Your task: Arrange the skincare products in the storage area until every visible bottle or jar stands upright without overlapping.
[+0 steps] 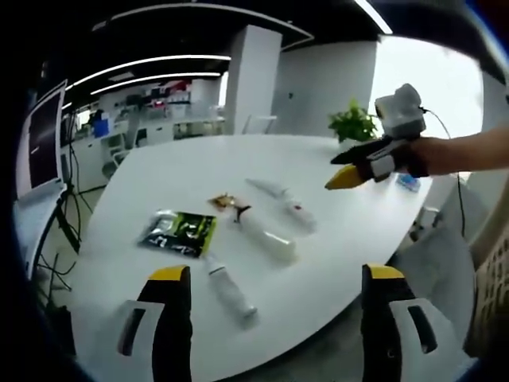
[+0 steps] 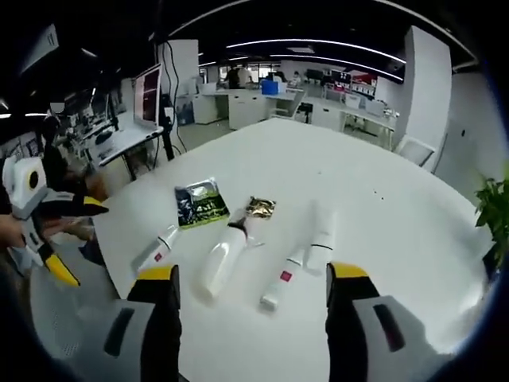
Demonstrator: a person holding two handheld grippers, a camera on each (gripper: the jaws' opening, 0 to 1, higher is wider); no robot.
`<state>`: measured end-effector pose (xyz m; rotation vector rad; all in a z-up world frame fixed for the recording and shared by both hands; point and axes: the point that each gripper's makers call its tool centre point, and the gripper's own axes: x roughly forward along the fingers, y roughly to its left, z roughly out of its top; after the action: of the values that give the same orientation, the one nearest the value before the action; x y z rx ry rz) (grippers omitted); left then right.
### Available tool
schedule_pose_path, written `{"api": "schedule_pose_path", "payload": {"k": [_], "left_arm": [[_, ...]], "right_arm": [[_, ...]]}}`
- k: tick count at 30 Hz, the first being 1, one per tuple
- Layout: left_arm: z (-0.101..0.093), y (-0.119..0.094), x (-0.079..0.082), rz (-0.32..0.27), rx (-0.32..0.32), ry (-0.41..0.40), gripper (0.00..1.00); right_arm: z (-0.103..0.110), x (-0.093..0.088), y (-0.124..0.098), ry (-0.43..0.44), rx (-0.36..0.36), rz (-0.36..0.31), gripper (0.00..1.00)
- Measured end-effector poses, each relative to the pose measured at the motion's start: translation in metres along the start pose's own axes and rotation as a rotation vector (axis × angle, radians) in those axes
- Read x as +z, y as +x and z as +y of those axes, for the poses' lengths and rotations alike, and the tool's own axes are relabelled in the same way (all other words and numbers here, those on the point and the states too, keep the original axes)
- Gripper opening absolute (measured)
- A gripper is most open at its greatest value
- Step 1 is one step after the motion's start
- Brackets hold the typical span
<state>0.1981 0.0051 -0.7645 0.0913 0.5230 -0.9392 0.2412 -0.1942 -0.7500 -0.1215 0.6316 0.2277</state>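
Note:
Several white skincare items lie flat on the white table point(image 1: 183, 163). A thick white bottle point(image 1: 266, 236) point(image 2: 219, 263) lies in the middle. A slim tube point(image 1: 231, 290) point(image 2: 157, 248) with a red label lies beside it. Two more white tubes point(image 2: 282, 286) point(image 2: 320, 239) lie in a line point(image 1: 282, 199). A green-black sachet point(image 1: 179, 232) point(image 2: 200, 204) and a small gold sachet point(image 1: 224, 202) point(image 2: 260, 208) lie flat nearby. My left gripper point(image 1: 275, 273) point(image 2: 78, 239) hangs open at the table's edge, holding nothing. My right gripper point(image 2: 253, 272) point(image 1: 334, 173) hovers open over the far side, also holding nothing.
A potted plant point(image 1: 354, 123) point(image 2: 497, 211) stands beyond the table's end. A monitor point(image 1: 44, 139) point(image 2: 148, 95) on a stand, desks and chairs fill the office around. A person's arm point(image 1: 465, 151) holds the right gripper. A small blue-and-white item point(image 1: 407, 183) lies near that end.

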Motion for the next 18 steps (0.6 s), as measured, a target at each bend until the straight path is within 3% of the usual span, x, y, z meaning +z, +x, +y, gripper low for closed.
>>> {"api": "schedule_pose_path", "payload": {"k": [18], "left_arm": [[0.005, 0.001, 0.000, -0.001, -0.014, -0.013, 0.85]], "right_arm": [[0.023, 0.007, 0.065, -0.043, 0.073, 0.128, 0.70]]}}
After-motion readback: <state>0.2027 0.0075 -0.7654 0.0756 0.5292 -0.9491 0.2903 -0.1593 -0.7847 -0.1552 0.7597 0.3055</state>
